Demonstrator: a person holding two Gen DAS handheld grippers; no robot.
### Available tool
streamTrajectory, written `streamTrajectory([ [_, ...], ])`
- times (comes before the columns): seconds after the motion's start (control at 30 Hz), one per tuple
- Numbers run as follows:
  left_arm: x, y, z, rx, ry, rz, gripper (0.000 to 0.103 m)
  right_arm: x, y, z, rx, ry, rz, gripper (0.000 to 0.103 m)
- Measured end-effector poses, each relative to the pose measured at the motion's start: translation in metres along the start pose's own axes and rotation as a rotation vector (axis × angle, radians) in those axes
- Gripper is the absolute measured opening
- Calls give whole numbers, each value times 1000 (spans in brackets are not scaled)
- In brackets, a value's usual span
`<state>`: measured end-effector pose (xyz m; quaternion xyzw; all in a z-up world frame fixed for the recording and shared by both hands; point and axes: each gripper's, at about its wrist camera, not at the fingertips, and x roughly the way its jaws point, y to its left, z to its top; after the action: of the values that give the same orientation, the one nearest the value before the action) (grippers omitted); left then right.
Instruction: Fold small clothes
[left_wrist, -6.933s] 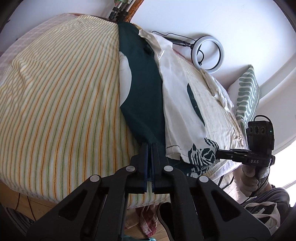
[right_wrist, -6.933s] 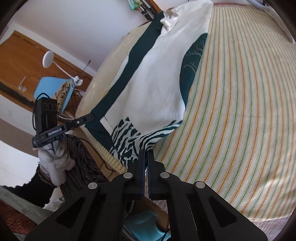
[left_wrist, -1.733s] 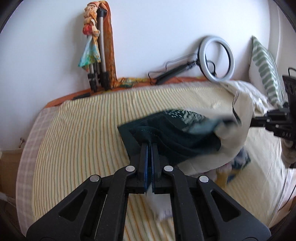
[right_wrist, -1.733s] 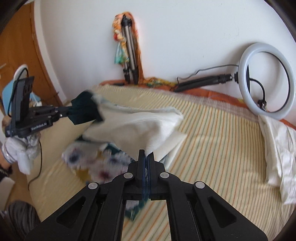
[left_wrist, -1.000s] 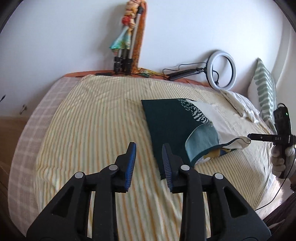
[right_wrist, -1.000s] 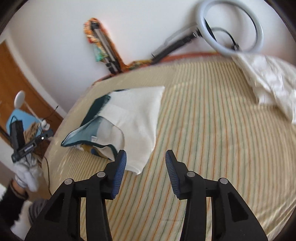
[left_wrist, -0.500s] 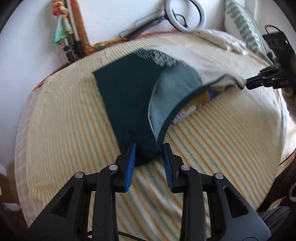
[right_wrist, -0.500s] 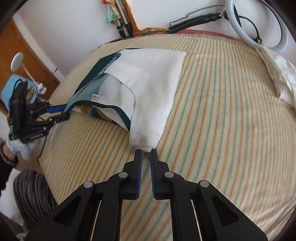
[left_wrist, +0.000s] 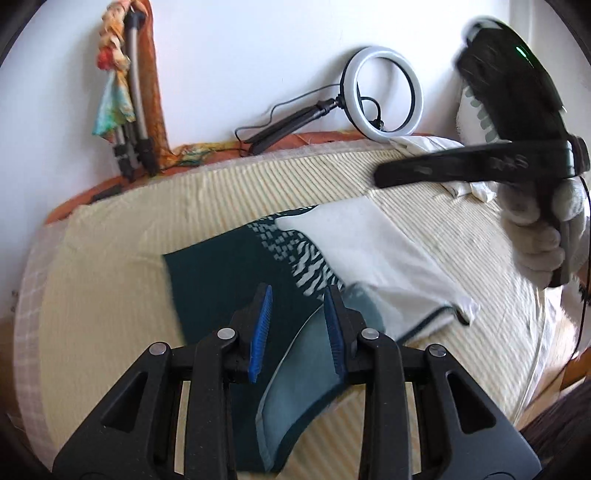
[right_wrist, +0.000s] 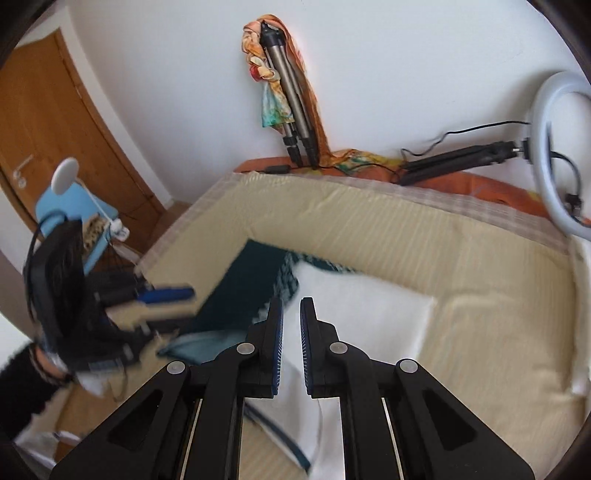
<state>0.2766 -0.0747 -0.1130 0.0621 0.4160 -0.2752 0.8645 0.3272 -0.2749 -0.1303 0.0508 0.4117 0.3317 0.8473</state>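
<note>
A folded garment, dark green and white with a zebra-like print, (left_wrist: 258, 266) lies on the striped bed; it also shows in the right wrist view (right_wrist: 354, 317). A lighter flap of it curls up at its near edge. My left gripper (left_wrist: 297, 295) is open and empty, just above the garment's near green part. My right gripper (right_wrist: 291, 308) is open a little and empty, over the garment's white part. The right gripper also shows blurred in the left wrist view (left_wrist: 461, 166), raised above the bed.
The striped yellow bed sheet (left_wrist: 110, 258) surrounds the garment. A ring light (left_wrist: 382, 94) and a tripod with a colourful scarf (left_wrist: 129, 92) lean on the back wall. White cloth (left_wrist: 424, 142) and a striped pillow lie at the right. A wooden door (right_wrist: 55, 122) stands left.
Both grippers have lifted off the garment's near edge and tilted up toward the wall. The right gripper's jaws have opened slightly. The garment lies folded on the bed.
</note>
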Motion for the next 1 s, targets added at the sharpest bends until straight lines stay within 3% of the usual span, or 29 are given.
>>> streamTrajectory([
  [0.17, 30, -4, -1, -11, 47, -7, 29, 57, -3, 14, -8, 59, -28, 8],
  [0.43, 58, -1, -22, -1, 116, 40, 30, 108, -5, -6, -47, 141, -78, 8],
  [0.57, 46, -3, -25, 29, 119, 54, 31, 106, 0, -4, -68, 152, -106, 5],
  [0.7, 10, 12, -29, -31, 68, 35, 31, 80, -4, -2, -42, 113, -112, 8],
  [0.87, -33, 39, -42, -127, 11, 49, 46, 33, -42, -22, 112, 58, -107, 8],
  [0.93, -44, 55, -51, -217, 13, 13, 54, 14, -63, -34, 197, 39, -85, 14],
  [1.0, -50, 72, -63, -320, 25, -22, 59, -1, -83, -47, 275, 25, -64, 47],
])
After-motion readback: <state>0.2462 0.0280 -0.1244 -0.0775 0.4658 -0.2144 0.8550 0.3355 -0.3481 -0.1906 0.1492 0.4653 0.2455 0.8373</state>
